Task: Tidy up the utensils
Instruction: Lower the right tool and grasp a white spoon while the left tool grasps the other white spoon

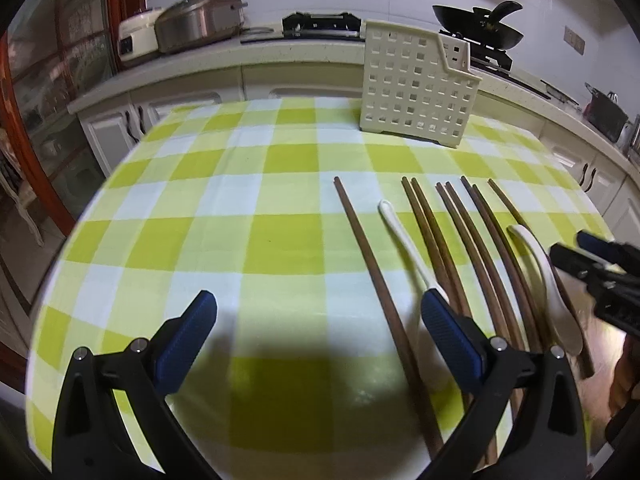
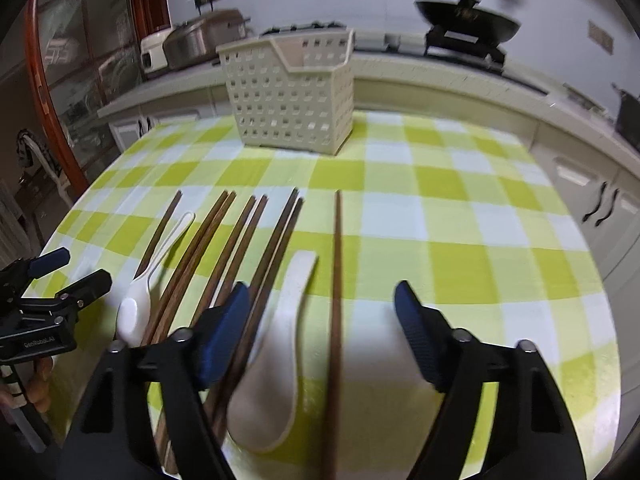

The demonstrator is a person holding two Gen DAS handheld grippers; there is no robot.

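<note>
Chopsticks (image 2: 276, 248), spoons (image 2: 272, 360), perforated basket (image 2: 288, 100) behind

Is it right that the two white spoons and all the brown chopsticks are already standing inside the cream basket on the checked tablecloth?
Not quite. The cream basket is on the checked tablecloth, but nothing has gone into it that I can see. The two white spoons and the brown chopsticks lie flat on the cloth in front of it, as the right wrist view shows.
</note>
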